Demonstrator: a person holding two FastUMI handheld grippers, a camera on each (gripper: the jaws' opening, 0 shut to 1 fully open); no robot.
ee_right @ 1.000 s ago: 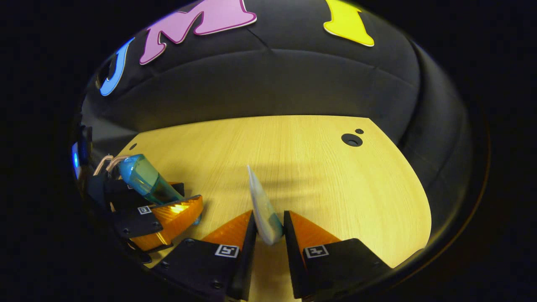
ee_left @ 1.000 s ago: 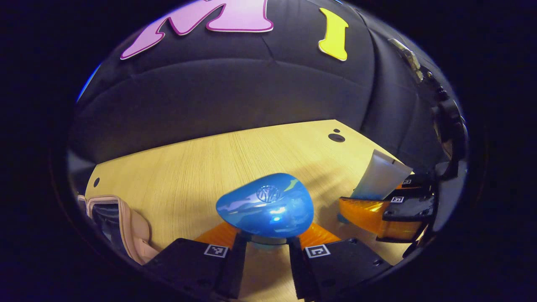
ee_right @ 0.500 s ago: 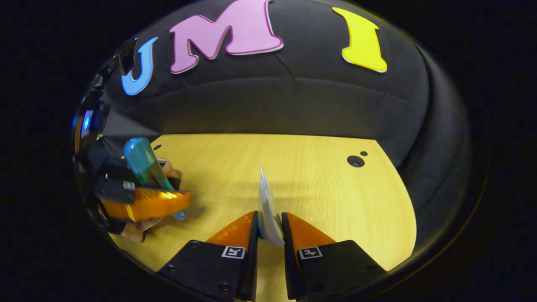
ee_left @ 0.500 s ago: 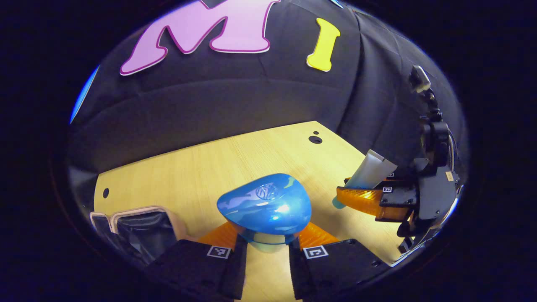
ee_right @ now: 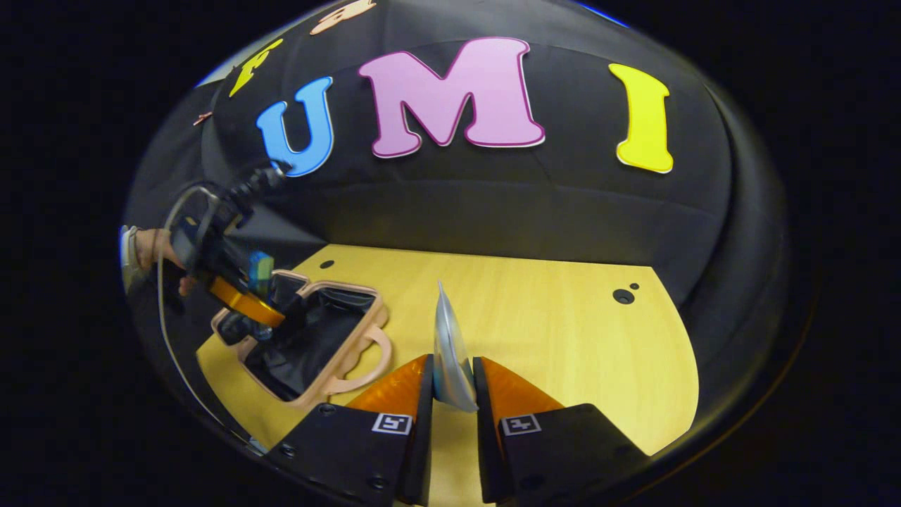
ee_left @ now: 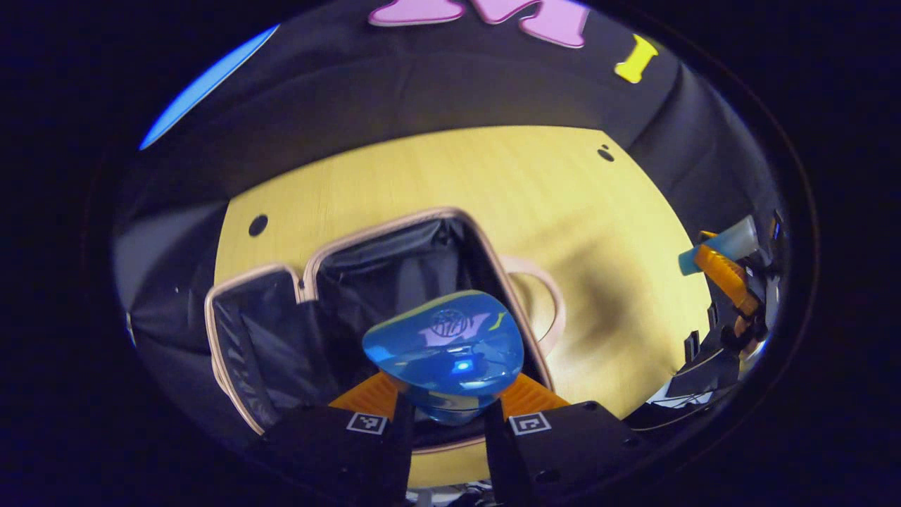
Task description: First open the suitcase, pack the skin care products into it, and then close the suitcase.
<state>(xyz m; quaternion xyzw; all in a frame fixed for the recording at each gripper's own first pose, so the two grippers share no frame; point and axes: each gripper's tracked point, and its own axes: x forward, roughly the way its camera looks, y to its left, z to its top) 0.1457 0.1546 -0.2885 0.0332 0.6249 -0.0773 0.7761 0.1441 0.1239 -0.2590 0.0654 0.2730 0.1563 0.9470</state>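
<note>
Left gripper view: at the bottom centre of the frame the left gripper (ee_left: 445, 415) is clamped on a blue bottle (ee_left: 445, 351), its two orange fingers (ee_left: 367, 394) pressing the bottle's lower part from both sides, the glossy blue cap end facing the camera. Behind and below the bottle lies the open suitcase (ee_left: 394, 232), its pinkish rim framing a dark lining, with the lid half spread at the lower left and a looped handle (ee_left: 547, 303) at its right side. The suitcase rests on a wooden table (ee_left: 457, 176) that takes up the middle of the frame. At the right edge, well apart from the suitcase, the right gripper (ee_left: 718, 264) shows with a pale tube (ee_left: 732, 243) held in it.

Right gripper view: at the bottom centre the right gripper (ee_right: 451, 394) grips the pale tube (ee_right: 448, 352), seen edge-on and standing upright, both orange fingers pressed against its lower end. The wooden table (ee_right: 563, 331) spreads behind it. At the left of the frame the open suitcase (ee_right: 310, 338) lies on the table, and above it hangs the left gripper (ee_right: 243, 303) with the blue bottle (ee_right: 259, 271), held by a hand (ee_right: 151, 250) at the far left edge.
</note>
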